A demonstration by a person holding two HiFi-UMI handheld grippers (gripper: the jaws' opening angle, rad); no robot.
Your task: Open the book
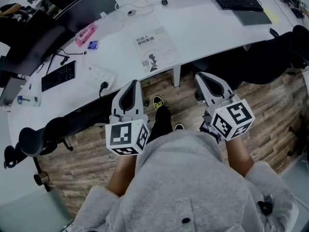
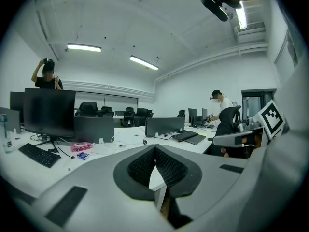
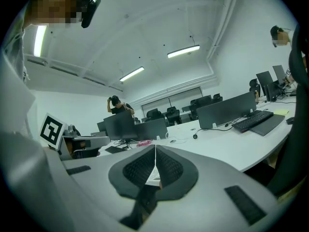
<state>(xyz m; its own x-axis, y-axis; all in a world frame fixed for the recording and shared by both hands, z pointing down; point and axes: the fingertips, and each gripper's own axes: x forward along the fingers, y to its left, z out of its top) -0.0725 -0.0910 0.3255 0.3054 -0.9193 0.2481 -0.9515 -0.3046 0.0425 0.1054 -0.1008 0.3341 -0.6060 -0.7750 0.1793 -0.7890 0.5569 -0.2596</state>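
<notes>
Evidently unopened, the book [image 1: 155,49] lies flat on the white desk [image 1: 207,28], well ahead of the left gripper [image 1: 134,82] and right gripper [image 1: 201,76] — both pinched together, empty. It looks like a thin, light paperback, probably floppy — best lifted by the cover's free edge.

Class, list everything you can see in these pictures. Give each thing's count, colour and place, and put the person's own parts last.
desk: one, white, curving across the top of the head view
book: one, white cover, closed, flat on the desk ahead of the grippers
keyboards: two, black, one at the desk's left, one at upper right
power strip: one, white, left of the book
pink item: one, beyond the power strip
monitors: several, black, along the desks
floor: wood planks, below the desk
other people: two, far off
left gripper: one, grey, shut, empty, short of the desk
right gripper: one, grey, shut, empty, short of the desk
</notes>
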